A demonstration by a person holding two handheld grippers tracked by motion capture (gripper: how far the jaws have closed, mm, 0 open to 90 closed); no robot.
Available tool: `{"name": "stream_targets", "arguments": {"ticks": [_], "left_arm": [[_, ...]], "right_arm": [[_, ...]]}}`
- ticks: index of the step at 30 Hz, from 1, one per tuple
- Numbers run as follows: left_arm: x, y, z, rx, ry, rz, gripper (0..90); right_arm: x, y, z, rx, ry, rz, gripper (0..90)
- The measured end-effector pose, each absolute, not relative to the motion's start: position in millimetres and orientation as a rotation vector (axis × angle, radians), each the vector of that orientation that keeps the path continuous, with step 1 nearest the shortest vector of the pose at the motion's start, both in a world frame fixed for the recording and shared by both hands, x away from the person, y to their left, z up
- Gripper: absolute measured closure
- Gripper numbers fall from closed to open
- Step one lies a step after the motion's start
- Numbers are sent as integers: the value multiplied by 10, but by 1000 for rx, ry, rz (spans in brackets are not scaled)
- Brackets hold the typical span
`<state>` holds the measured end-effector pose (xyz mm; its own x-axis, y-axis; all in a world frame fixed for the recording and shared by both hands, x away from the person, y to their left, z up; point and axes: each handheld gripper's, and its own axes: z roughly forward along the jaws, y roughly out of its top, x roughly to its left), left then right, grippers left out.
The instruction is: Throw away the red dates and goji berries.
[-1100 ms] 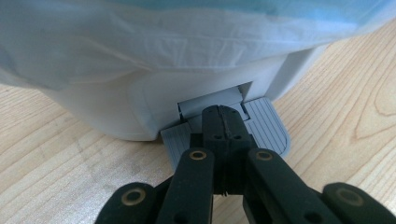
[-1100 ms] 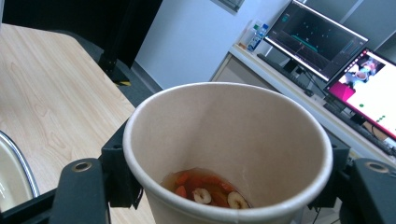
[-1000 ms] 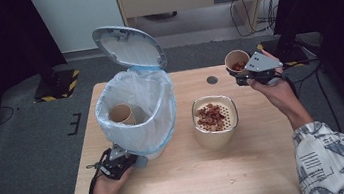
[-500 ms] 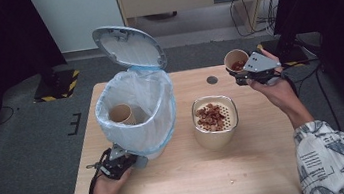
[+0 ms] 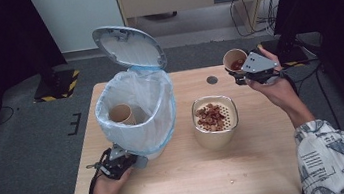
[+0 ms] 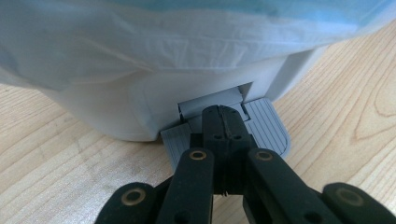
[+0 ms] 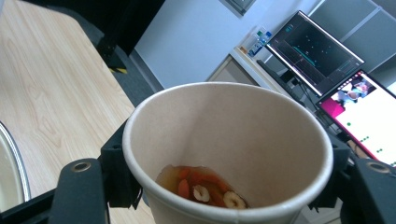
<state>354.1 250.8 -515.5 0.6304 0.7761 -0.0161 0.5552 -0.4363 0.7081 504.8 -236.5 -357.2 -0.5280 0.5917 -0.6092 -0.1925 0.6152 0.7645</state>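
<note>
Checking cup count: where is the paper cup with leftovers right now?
High view, far right: the paper cup sits clamped in the right gripper, beyond the strainer bowl.

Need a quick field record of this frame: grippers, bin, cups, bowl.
left gripper: shut, tips pressing the grey ribbed foot pedal of the bin
white pedal bin with pale blue liner: lid raised
inside bin: one brown paper cup
right gripper: shut on paper cup with wet red and white food scraps, held above the table's far right corner
beige bowl with strainer insert: mid-table, holds strained scraps
light wooden table: a few crumbs near the front edge
</note>
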Motion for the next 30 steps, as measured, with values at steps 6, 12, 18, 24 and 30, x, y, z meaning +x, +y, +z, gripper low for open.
{"name": "stream_targets", "arguments": {"ticks": [6,12,18,24,30], "left_arm": [[3541,2508,-5155,2157,1037,410,900],[3541,2508,-5155,2156,1038,409,900],[3542,2508,-5155,2155,1039,409,900],[3542,2506,-5155,2155,1039,411,900],[3542,2505,-5155,2155,1040,412,900]], "right_arm": [[5009,-2349,-3556,284,1884,988,297],[4965,-2312,-3526,239,1886,953,297],[4930,-2296,-3504,208,1889,933,297],[4889,-2284,-3499,186,1894,921,296],[4853,-2257,-3499,147,1895,902,295]]}}
